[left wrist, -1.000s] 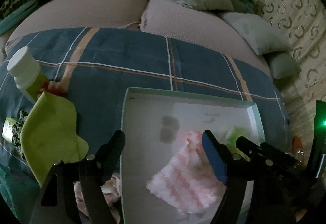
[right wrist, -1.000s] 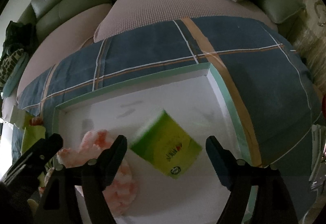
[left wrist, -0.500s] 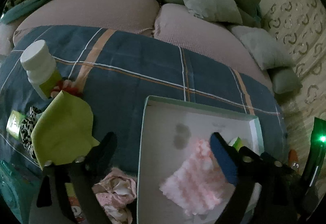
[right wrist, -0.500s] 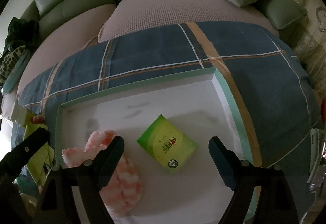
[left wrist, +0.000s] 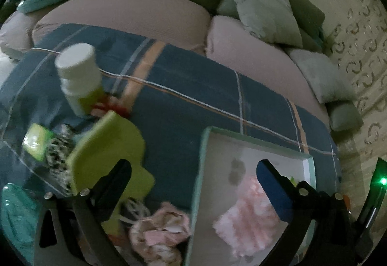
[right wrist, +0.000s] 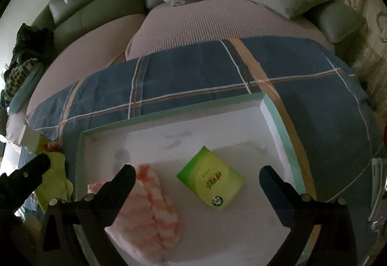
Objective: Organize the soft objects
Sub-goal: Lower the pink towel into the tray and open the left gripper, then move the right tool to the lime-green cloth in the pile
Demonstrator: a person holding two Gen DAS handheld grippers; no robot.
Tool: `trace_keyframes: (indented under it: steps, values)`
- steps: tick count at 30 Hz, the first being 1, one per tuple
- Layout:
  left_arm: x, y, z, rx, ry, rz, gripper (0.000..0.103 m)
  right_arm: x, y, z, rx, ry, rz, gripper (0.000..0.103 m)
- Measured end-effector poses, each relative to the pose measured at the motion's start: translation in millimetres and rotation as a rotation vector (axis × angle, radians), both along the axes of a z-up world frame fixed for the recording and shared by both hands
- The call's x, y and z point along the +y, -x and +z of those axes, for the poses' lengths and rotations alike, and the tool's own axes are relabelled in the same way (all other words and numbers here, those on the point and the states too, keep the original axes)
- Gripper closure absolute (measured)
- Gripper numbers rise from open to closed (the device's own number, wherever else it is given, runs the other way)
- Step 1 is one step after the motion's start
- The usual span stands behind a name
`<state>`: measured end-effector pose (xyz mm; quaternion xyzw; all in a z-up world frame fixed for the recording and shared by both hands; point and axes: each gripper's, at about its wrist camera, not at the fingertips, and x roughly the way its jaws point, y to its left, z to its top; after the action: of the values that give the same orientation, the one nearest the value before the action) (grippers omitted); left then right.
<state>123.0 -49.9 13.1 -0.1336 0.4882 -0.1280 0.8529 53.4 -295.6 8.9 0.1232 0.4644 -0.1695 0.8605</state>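
Lettering on the green tissue pack [right wrist: 211, 184] is too small to read; only a red mark and a round green-and-white logo near one corner show on its face. It lies flat on the white floor of the mint-rimmed tray [right wrist: 169, 112], between the fingers of the right claw [right wrist: 196, 177], which points steeply down over it, its jaws opening wide with no pad on anything. Just left of the pack, inside the tray, lies the pink fluffy cloth [right wrist: 150, 203], partly under that claw's left finger. The left claw [left wrist: 193, 175] also tilts downward, straddling the tray's left rim, jaws opening and gripping nothing. Beside the tray on the blue plaid blanket [left wrist: 183, 87] lie a yellow-green cloth [left wrist: 106, 147], a crumpled pink floral fabric [left wrist: 159, 234] and a white-capped bottle [left wrist: 78, 75], its label blurred.
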Motion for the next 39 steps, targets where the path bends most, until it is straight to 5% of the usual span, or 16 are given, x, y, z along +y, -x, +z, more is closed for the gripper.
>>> trace_keyframes:
  steps: [7,18,27,39]
  values:
    - [53,4,21,-0.069,-0.016,0.113,0.000,18,-4,10,-0.059,0.013,0.062,0.000]
    - [151,12,34,-0.071,0.041,0.310,0.000,64,-15,21,-0.134,-0.036,0.174,0.000]
    - [199,12,20,0.007,-0.006,0.409,0.000,123,-37,5,-0.101,-0.086,0.304,0.000]
    - [228,5,4,0.066,-0.008,0.423,0.000,209,-52,-26,-0.020,-0.089,0.501,0.000]
